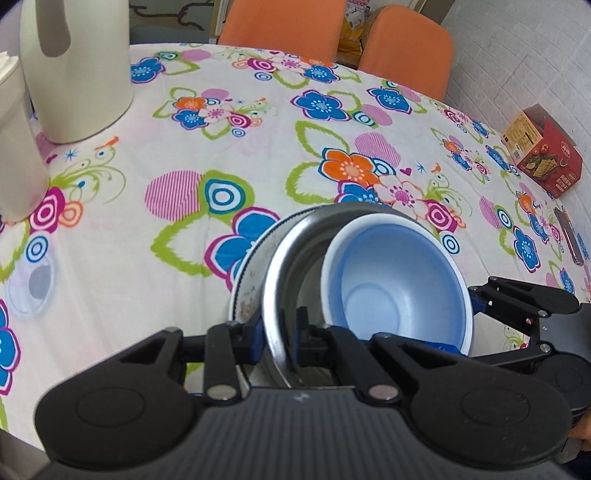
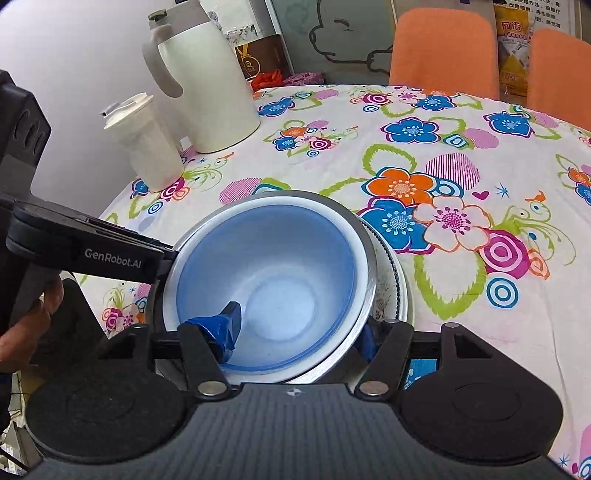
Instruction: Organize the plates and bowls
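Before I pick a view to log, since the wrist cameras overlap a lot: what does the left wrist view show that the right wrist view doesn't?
Only the left wrist view shows the red box at the table's right edge and a dark flat object near it. Only the right wrist view shows the jug's lid and the person's hand on the left gripper. Both show the blue bowl nested in the steel bowl on a plate, the white jug, the white cup and the orange chairs.
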`<control>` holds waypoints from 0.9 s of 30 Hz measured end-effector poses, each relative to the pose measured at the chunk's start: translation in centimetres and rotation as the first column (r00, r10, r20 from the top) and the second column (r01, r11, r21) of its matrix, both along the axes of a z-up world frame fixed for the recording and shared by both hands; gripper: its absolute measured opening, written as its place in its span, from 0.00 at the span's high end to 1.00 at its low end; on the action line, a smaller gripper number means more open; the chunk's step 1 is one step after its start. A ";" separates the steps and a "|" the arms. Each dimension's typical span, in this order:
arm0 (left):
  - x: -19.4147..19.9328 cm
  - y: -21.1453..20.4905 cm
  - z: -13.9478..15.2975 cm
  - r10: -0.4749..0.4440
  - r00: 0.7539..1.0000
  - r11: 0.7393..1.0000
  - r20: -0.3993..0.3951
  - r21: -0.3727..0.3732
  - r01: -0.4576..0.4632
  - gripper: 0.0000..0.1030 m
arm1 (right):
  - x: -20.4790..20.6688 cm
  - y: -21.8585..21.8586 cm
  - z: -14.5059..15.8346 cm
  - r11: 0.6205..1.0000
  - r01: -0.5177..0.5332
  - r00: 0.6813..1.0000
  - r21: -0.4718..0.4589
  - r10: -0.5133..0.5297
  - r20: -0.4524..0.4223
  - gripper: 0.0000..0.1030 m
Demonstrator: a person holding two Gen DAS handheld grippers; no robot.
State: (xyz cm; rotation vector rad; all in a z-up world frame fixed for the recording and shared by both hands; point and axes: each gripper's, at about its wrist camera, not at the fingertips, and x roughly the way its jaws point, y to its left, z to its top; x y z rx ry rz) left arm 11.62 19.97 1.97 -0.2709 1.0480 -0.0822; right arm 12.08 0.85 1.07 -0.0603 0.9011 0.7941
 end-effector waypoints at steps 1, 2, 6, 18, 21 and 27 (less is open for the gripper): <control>0.1 0.0 0.0 0.001 1.000 1.000 -0.002 -0.001 -0.001 1.00 | 0.1 0.0 0.0 1.000 0.003 1.000 -0.001 -0.003 -0.005 0.53; 0.0 0.0 0.0 0.003 1.000 1.000 -0.003 -0.001 -0.003 1.00 | 0.1 0.0 0.1 1.000 0.003 1.000 -0.003 -0.003 -0.010 0.52; -0.3 0.2 0.3 0.020 1.000 1.000 -0.002 -0.003 -0.020 1.00 | -0.2 0.2 0.1 0.999 -0.022 1.000 -0.028 0.021 -0.002 0.52; -1.6 1.0 2.8 0.094 0.988 0.992 0.119 0.069 -0.102 0.29 | 0.6 -2.5 1.0 0.991 0.102 0.993 0.089 -0.097 -0.060 0.50; -1.8 1.6 3.3 0.105 0.985 0.993 0.134 0.036 -0.111 0.24 | 0.5 -2.0 1.1 0.992 0.096 0.995 0.077 -0.092 -0.049 0.48; -2.3 1.4 3.7 0.118 0.981 0.990 0.155 0.053 -0.127 0.24 | 0.5 -1.8 1.1 0.993 0.093 0.995 0.071 -0.090 -0.039 0.49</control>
